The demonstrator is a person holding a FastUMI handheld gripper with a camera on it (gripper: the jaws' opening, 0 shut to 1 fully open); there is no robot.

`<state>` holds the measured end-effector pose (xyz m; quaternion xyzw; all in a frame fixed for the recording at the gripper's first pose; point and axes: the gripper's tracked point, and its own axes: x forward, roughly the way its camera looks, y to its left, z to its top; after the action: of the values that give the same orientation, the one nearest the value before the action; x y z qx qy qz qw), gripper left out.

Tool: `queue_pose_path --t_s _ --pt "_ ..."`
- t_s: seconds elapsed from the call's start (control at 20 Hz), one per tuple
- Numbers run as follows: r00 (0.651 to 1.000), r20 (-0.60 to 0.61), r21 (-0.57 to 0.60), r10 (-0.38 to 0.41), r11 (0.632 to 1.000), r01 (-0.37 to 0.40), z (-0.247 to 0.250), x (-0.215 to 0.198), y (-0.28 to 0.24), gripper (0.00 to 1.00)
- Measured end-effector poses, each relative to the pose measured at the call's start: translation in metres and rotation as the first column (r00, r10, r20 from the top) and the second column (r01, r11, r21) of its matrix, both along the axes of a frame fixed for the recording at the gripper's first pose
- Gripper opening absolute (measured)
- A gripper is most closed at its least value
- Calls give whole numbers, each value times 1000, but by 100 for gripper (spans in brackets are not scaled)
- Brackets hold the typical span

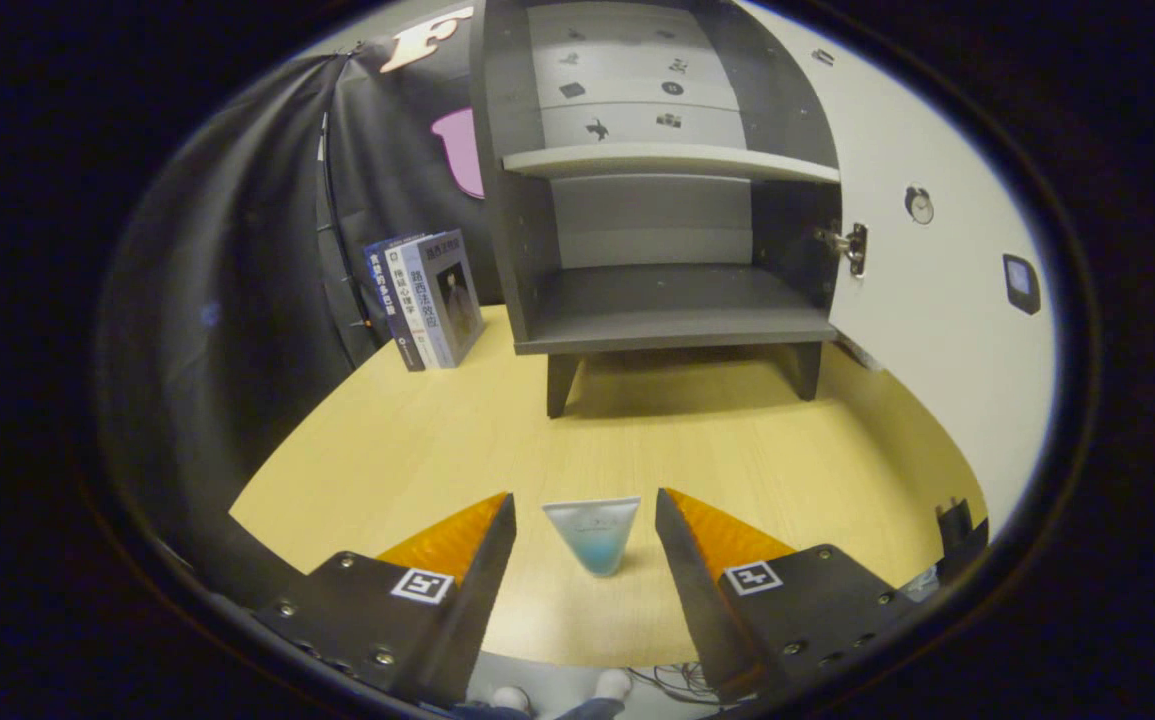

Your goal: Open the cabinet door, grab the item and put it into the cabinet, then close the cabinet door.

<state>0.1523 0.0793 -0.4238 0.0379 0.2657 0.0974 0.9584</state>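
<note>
My gripper (585, 520) sits low in the middle of the frame, fingers spread wide apart and gripping nothing. Right between them stands the item, a small translucent tube with a pale blue lower half (593, 533), wide flat end up and narrow end down on the light yellow wooden tabletop (397, 450). There is a clear gap between the tube and each finger, so neither one touches it. Looking past the fingers, up the centre of the frame, there is the dark grey wooden cabinet (659, 300) on its short legs, standing on the far part of the table. Its white door (937, 300) is swung fully open to the right, a metal hinge (852, 245) showing where it meets the cabinet's side. Inside I see a pale shelf (667, 160) across the upper part and the dark bottom floor below it, with nothing resting on that floor. Small dark stickers dot the grey back panel (637, 90) above the shelf. Left of the cabinet, a short row of upright books with blue and grey covers (427, 298) leans against the black cloth wall (237, 250). At the very bottom, between my fingers, white shoe tips (562, 692) peek out beneath the table edge.
</note>
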Motion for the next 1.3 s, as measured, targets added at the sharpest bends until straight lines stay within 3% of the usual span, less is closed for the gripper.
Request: queue_pose_path --t_s 0.3,0.5,0.6,0.7,0.8,1.0,1.3 --pt "999 -34 -17 -16 1000 16 -35 14 0 83" --pt "999 -41 -40 -31 999 29 -51 18 -1 75" --pt "999 -13 -57 -47 997 46 -50 22 -5 54" --pt "999 -25 -50 -40 998 39 -54 20 -4 56" --pt "999 -22 -36 -49 998 49 -53 22 -6 50" --pt "999 -21 -29 -42 999 41 -45 20 -8 49" --pt "1000 24 -38 1 999 -1 3 26 -11 50"
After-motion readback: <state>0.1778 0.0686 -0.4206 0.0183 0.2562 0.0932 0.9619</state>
